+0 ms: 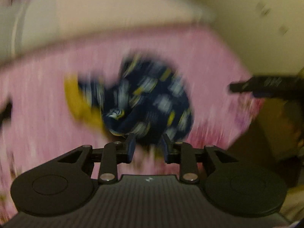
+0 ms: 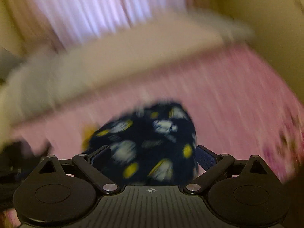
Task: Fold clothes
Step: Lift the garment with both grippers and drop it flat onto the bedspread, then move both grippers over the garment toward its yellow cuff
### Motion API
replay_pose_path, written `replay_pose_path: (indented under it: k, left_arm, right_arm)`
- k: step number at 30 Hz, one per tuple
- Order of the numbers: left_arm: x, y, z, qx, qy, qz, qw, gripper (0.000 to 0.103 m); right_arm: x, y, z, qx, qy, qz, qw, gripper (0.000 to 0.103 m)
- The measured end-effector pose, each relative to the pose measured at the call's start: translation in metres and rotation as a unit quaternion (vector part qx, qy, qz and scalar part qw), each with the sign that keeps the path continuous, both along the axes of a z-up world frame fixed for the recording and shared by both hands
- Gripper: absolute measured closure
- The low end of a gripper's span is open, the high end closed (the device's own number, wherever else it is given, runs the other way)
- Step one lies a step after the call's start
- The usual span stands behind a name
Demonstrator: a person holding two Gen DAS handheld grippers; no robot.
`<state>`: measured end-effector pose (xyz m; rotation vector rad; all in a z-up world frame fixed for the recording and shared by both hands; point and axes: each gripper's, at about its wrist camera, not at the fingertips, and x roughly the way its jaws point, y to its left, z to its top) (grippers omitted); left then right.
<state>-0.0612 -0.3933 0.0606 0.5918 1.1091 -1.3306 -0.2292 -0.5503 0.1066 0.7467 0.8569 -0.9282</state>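
Motion blur smears both views. A crumpled navy garment (image 1: 152,102) with white and yellow prints and a yellow part at its left lies bunched on the pink bed sheet (image 1: 38,104). My left gripper (image 1: 148,146) sits at the garment's near edge, its fingers a modest gap apart with nothing clamped. In the right wrist view the same garment (image 2: 148,144) bulges between the widely spread fingers of my right gripper (image 2: 152,157), which is open. The right gripper's dark body (image 1: 266,87) shows at the right edge of the left wrist view.
A pale beige headboard or pillow band (image 2: 114,57) runs along the far side of the bed sheet (image 2: 237,98). Pinkish curtains (image 2: 95,9) hang behind it. A cream wall (image 1: 256,19) and dark floor (image 1: 266,142) lie past the bed's right edge.
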Motion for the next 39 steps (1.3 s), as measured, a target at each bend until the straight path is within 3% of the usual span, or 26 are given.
replay_pose_path:
  k: [3, 6, 10, 16, 21, 23, 32, 39]
  left_arm:
    - [-0.012, 0.02, -0.038, 0.074, -0.009, 0.01, 0.9971, 0.078]
    - [-0.011, 0.018, -0.04, 0.091, -0.034, 0.029, 0.9948, 0.077]
    - [-0.002, 0.014, -0.009, 0.062, -0.084, 0.049, 0.9933, 0.058]
    - [-0.001, 0.008, 0.007, 0.04, -0.126, 0.045, 0.9902, 0.052]
    - [0.0, 0.024, 0.019, 0.048, -0.147, 0.054, 0.9865, 0.048]
    - [0.003, 0.034, 0.021, 0.05, -0.147, 0.058, 0.9861, 0.041]
    - [0.018, 0.069, 0.03, 0.032, -0.167, 0.058, 0.9837, 0.041]
    - [0.016, 0.079, 0.044, 0.013, -0.173, 0.058, 0.9832, 0.041]
  right_arm:
    - [-0.054, 0.007, -0.043, 0.063, 0.046, -0.015, 0.997, 0.005]
    - [-0.084, 0.021, -0.06, 0.084, 0.063, -0.004, 0.994, 0.005]
    - [-0.089, 0.028, -0.059, 0.067, 0.055, 0.01, 0.996, 0.005]
    - [-0.053, 0.03, -0.049, 0.009, 0.07, 0.033, 0.997, 0.005]
    - [-0.049, 0.055, -0.053, 0.011, 0.076, 0.026, 0.997, 0.005]
    - [-0.045, 0.069, -0.057, 0.011, 0.081, 0.026, 0.996, 0.005]
    - [-0.03, 0.127, -0.06, 0.002, 0.096, 0.026, 0.995, 0.005]
    - [-0.03, 0.14, -0.054, -0.006, 0.102, 0.009, 0.995, 0.005]
